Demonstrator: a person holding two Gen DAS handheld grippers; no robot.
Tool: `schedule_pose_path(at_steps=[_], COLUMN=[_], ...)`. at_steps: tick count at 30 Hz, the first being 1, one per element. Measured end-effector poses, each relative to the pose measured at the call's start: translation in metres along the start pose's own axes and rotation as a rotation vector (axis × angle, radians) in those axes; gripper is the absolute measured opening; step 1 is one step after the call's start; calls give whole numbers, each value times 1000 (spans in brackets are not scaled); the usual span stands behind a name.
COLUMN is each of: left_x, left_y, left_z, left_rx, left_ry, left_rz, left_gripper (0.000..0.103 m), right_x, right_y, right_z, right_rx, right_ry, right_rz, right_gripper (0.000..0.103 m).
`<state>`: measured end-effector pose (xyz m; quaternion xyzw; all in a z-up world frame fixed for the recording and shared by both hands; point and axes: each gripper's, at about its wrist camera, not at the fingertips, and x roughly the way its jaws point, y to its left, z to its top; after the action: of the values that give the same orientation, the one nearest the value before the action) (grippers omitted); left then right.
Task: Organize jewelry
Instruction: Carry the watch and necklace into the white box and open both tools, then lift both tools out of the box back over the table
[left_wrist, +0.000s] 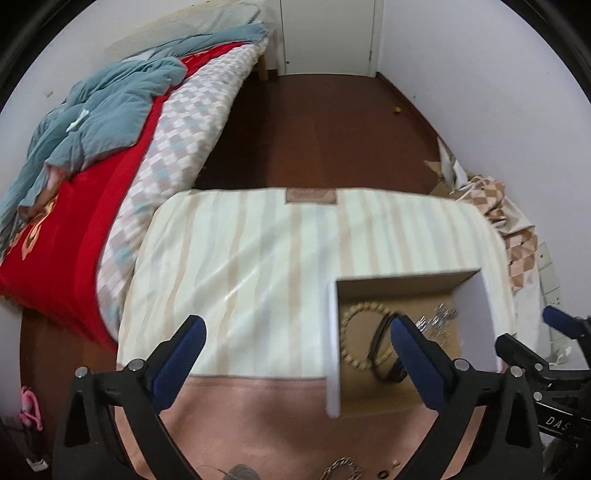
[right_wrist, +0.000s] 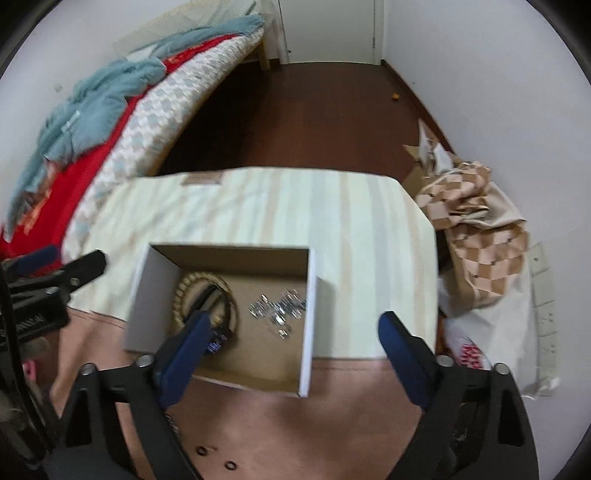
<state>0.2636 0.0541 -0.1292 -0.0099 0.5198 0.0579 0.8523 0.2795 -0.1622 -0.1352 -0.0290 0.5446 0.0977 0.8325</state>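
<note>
Jewelry (right_wrist: 275, 310) in box (right_wrist: 310, 295), ahead of open right hand-held gripper (right_wrist: 291, 328)

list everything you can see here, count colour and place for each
box: 1, white outside, brown inside, open, on the table
beaded bracelet: 1, tan, inside box, left part
black band: 1, black, inside box, overlapping the bracelet
silver jewelry pile: 1 cluster, silver, inside box, right part
small rings: 2, dark, on pink cloth in front of box
chain piece: 1, pale metal, near edge of table
table cloth: 1, cream striped with pink border, covers table
bed: 1, red, checked and teal bedding, far left
checked fabric: 1 heap, tan and cream, right of table
left gripper: 1, black with blue pads, open
right gripper: 1, black with blue pads, open
</note>
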Motion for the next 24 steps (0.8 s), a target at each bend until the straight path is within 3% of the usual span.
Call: schedule_pose_path(at_steps=[3, 11, 24], left_x=[-1, -13, -58], left_y=[2, 0, -6], left_z=[-16, -49, -65], left_rx=[0, -6, -19], left_ry=[0, -10, -94], left_rz=[25, 61, 60], left_gripper=[102, 102, 102], right_x=[2, -4, -45], right_y=[3, 11, 13], right_z=[-14, -41, -57], right_rx=[-9, -4, 14], right_ry=[5, -12, -73], right_rz=[-38, -81, -110], right_gripper=[101, 102, 102])
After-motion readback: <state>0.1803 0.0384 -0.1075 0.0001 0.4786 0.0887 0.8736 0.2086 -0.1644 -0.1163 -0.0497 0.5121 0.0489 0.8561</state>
